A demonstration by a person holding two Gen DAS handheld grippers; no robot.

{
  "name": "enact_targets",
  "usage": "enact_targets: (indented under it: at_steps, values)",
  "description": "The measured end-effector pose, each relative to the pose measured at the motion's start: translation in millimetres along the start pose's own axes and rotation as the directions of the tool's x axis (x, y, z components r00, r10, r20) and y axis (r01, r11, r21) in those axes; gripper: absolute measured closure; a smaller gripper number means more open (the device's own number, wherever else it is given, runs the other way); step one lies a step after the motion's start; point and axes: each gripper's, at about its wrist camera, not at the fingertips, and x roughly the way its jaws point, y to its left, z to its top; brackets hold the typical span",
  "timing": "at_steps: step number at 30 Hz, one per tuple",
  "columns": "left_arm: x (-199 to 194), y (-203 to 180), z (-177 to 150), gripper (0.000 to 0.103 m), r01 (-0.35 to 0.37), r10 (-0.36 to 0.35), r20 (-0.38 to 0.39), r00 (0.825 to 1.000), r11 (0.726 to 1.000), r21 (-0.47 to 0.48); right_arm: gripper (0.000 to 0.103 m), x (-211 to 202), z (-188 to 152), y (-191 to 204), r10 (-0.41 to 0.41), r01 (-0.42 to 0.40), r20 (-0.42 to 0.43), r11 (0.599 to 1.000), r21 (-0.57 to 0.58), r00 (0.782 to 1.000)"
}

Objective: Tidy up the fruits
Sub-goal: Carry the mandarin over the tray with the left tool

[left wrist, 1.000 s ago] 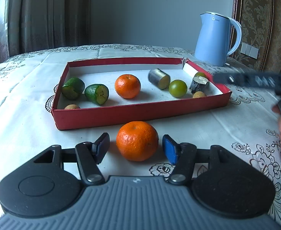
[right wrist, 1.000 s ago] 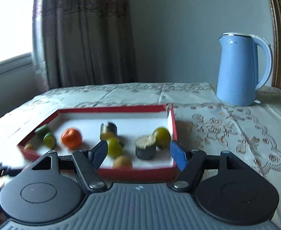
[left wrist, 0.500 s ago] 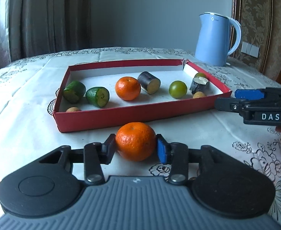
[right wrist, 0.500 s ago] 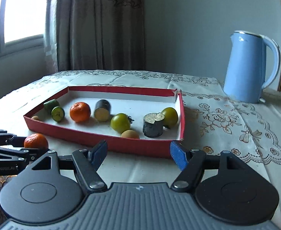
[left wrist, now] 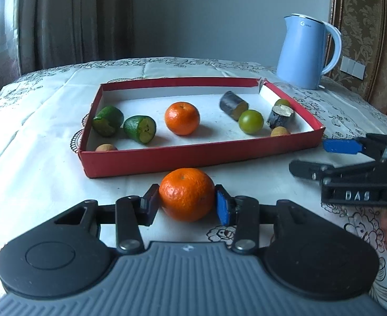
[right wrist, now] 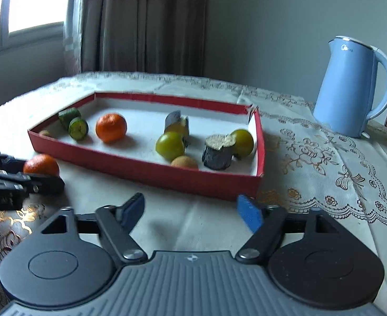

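Left gripper (left wrist: pixel 187 201): fingers pinching a round, dimpled orange mandarin (left wrist: pixel 186 194) resting on the white embroidered cloth of the tabletop (left wrist: pixel 35 158), lower centre of the left wrist view, just in front of the shallow red cardboard tray (left wrist: pixel 198 158). Right gripper (right wrist: pixel 190 210): fingers spread and opening, nothing between them, over bare cloth at lower centre of the right wrist view. The white-lined tray holds a second mandarin (left wrist: pixel 182 118), two cut green pieces, two smooth green round fruits and dark cylindrical chunks. A glossy pale blue kettle (left wrist: pixel 308 55) stands upper right.
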Motion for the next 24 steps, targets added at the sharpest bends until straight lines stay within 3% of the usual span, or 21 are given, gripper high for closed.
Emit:
enact_targets:
  at_steps: [14, 24]
  values:
    - [-17.9, -1.7, 16.6, 0.063, 0.025, -0.026, 0.049, 0.998, 0.999, 0.021, 0.019, 4.8, -0.2, 0.1, 0.014, -0.014, -0.033, 1.0, -0.001, 0.999]
    - [3.2, 7.0, 47.8, 0.063, -0.031, 0.031, 0.079, 0.996, 0.999, -0.008, 0.018, 8.1, 0.3, 0.9, 0.013, -0.013, -0.053, 1.0, -0.003, 0.998]
